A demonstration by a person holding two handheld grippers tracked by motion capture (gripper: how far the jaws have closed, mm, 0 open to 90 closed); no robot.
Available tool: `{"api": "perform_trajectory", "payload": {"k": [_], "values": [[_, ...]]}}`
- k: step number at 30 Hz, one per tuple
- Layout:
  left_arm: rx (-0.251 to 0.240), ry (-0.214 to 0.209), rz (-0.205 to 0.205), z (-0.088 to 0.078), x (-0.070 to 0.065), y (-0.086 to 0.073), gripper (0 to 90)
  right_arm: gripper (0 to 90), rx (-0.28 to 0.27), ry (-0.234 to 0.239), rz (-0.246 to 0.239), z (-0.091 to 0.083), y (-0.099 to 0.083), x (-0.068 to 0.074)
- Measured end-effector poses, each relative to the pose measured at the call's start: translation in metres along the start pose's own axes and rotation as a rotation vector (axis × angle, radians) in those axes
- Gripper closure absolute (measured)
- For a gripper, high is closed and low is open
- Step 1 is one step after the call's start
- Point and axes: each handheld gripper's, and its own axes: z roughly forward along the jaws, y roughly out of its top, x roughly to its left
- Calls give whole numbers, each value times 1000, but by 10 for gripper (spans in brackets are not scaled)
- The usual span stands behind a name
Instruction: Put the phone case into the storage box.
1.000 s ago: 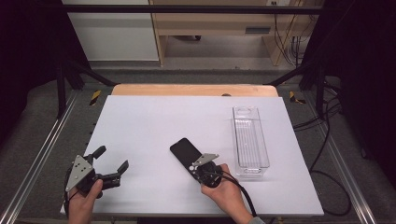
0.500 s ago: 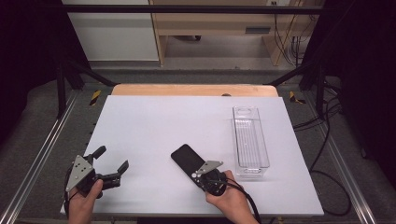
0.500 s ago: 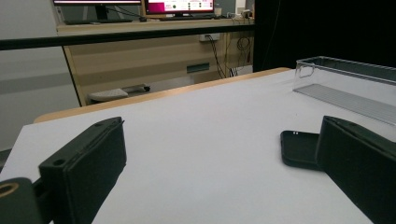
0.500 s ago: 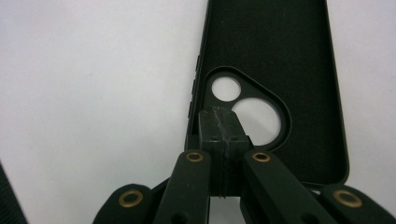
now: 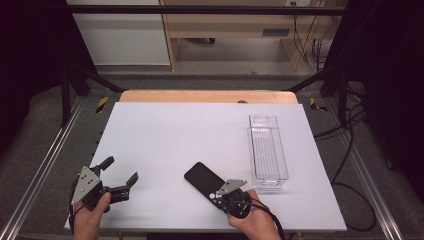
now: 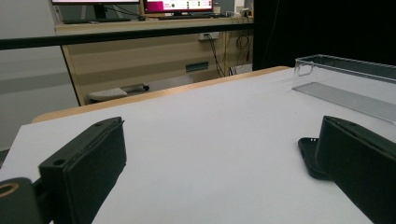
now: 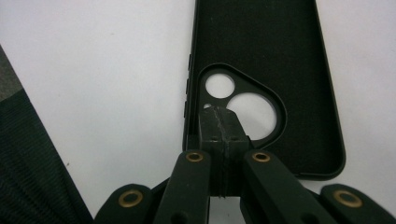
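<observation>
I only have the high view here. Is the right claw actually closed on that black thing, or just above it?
Observer: In the right gripper view the right claw has its jaws pressed together over the camera cutout of the phone case; whether it pinches the case I cannot tell.
Reviewer: Which side of the case faces up?
Observer: The hollow inner side, rim raised.
Reviewer: And the left claw?
Observer: Left claw is open, low over the white table, aimed toward the clear bin.
</observation>
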Motion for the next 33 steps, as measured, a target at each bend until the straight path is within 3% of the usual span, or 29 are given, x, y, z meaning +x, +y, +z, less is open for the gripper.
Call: {"api": "perform_trajectory", "payload": {"k": [10,12,14,19,22,24,33], "values": [[4,-3,6,0,-1,0,17,897,-21,-2,-2,-2,-1,0],[2,-3,5,0,-1,0,17,819,-48,-13,-16,-5,-1,0],[0,-3,4,0,-1,0,17,674,-86,-31,-27,-8,-1,1],[3,-5,7,0,-1,0,17,294,-142,-54,0,-13,5,0],[5,-7,11,1,-2,0,17,147,-149,-69,16,-10,6,-3],[6,-8,11,1,-2,0,17,99,-144,-66,29,-8,6,-6],[7,-9,13,1,-2,0,17,75,-108,-66,61,4,7,-12]]}}
